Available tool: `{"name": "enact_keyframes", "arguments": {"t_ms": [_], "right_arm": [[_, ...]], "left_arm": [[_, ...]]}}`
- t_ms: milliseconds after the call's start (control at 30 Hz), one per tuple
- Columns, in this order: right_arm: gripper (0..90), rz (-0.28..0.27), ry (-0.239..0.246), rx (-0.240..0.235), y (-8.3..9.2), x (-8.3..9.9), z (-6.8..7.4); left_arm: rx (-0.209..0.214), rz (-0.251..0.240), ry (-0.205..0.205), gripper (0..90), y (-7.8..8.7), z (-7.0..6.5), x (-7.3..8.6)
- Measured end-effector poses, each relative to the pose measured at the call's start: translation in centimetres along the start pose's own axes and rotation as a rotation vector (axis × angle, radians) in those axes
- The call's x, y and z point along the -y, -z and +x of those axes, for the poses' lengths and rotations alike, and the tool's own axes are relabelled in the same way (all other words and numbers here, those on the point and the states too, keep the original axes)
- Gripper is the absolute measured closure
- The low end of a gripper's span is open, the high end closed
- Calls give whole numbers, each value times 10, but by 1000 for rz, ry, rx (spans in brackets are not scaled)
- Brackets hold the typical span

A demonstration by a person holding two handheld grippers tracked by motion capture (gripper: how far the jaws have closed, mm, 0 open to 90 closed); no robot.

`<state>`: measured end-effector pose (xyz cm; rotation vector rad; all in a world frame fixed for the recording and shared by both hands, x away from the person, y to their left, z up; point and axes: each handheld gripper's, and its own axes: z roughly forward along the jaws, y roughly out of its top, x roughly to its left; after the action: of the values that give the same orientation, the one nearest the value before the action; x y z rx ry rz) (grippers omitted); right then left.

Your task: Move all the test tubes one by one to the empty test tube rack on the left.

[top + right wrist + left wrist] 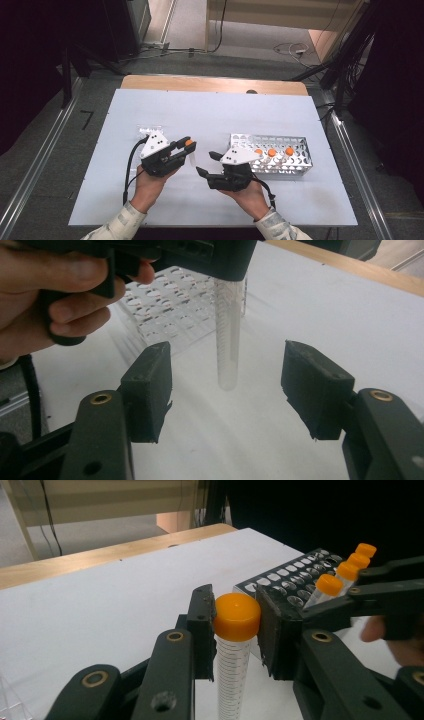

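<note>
tube (233,665) with its orange cap (237,616) hangs upright above the white table (210,115), clamped at the cap by the left gripper (186,150). right gripper (209,164) stands open just beside it, holding nothing. a slack grip on the smooth cap could let the tube slip and fall. metal rack (295,169) holds three orange-capped tubes (272,152); clear rack (170,315) looks empty.

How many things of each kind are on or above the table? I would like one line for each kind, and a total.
Orange-capped tubes: 4, one in the left gripper, the first racked tube leading three in the metal rack
Metal rack: 1
Clear plastic rack: 1
Grippers: 2, left and right gripper
Total: 8
</note>
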<state>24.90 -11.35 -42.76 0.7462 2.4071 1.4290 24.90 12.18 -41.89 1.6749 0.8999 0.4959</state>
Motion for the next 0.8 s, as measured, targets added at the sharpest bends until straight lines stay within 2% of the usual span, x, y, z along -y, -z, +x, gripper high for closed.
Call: {"name": "enact_keyframes", "arguments": {"t_ms": [33, 133, 367, 633, 800], "right_arm": [[357, 0, 0, 0, 0, 0, 0], [358, -13, 1, 0, 16, 6, 1], [358, -12, -6, 20, 33, 18, -2], [358, -2, -33, 43, 46, 35, -10], [358, 0, -30, 43, 47, 37, -8]], "left_arm": [[-2, -6, 4, 697, 1, 0, -1], [-10, -13, 7, 696, 3, 3, -4], [-36, -25, 34, 696, 6, 14, -9], [-103, -44, 57, 696, 11, 34, -20], [-148, -54, 73, 696, 13, 47, -25]]}}
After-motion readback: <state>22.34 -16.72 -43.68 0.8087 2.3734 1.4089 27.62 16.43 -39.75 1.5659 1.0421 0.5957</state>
